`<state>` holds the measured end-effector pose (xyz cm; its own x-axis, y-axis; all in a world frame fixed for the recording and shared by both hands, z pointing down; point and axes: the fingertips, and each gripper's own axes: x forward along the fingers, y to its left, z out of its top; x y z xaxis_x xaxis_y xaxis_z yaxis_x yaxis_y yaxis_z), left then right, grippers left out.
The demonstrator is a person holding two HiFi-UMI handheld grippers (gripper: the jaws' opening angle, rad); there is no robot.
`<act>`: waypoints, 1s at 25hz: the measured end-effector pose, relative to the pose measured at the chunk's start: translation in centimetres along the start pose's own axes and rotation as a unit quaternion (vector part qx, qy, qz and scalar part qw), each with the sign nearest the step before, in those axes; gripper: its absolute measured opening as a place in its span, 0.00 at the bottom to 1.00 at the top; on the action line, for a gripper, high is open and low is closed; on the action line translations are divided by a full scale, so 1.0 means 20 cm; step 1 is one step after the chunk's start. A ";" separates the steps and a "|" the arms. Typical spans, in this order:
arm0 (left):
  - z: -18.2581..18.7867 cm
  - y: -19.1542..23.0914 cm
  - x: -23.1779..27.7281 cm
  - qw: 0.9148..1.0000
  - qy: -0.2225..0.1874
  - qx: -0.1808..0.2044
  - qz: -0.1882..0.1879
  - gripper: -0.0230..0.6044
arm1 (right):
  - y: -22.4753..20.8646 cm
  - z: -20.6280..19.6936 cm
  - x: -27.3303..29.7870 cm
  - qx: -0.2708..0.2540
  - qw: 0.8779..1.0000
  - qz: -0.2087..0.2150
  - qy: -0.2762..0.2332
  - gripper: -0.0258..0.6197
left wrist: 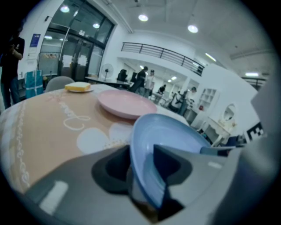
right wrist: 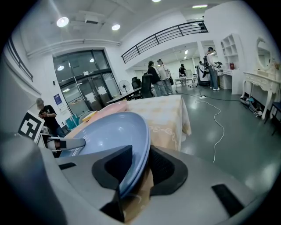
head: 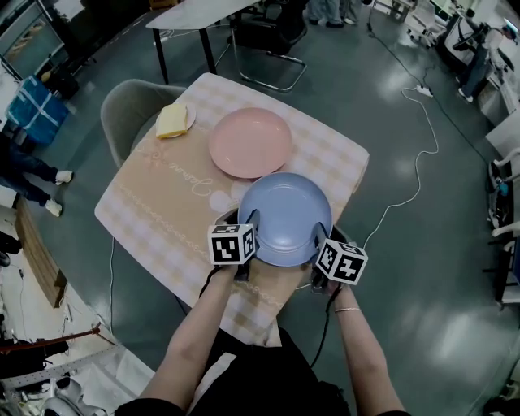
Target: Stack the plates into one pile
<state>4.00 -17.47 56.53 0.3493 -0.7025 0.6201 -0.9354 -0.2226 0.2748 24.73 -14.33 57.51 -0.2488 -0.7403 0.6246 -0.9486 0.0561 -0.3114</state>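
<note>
A blue plate (head: 284, 215) lies at the near edge of the checked tablecloth (head: 162, 203), its far rim right up against the pink plate (head: 250, 142). My left gripper (head: 248, 231) is shut on the blue plate's near-left rim, and the right gripper (head: 319, 237) is shut on its near-right rim. In the left gripper view the blue plate (left wrist: 175, 140) stands edge-on between the pads of the left gripper (left wrist: 142, 169), with the pink plate (left wrist: 125, 103) beyond. In the right gripper view the right gripper (right wrist: 134, 169) clamps the rim of the blue plate (right wrist: 105, 132).
A yellow block on a small white plate (head: 173, 120) sits at the table's far left corner, beside a grey chair (head: 122, 110). A white cable (head: 418, 162) runs over the floor on the right. Another table (head: 195, 12) and people stand farther back.
</note>
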 end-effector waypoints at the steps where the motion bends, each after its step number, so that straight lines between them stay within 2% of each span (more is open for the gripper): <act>1: 0.00 -0.01 -0.01 1.000 -0.001 0.002 -0.001 0.31 | 0.00 0.00 -0.01 0.000 1.000 -0.001 -0.001 0.22; 10: 0.03 -0.04 -0.12 1.000 -0.016 0.002 -0.003 0.31 | 0.05 0.05 -0.13 -0.006 1.000 0.004 -0.010 0.22; 25: 0.32 0.12 -0.39 0.995 -0.100 -0.005 0.030 0.31 | 0.38 0.32 -0.19 -0.036 0.995 0.052 -0.073 0.22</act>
<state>-1.25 -16.76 47.66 0.2739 -0.8346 0.4780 -0.9532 -0.1695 0.2503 19.64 -15.40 48.14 -0.3196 -0.8172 0.4796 -0.9325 0.1813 -0.3124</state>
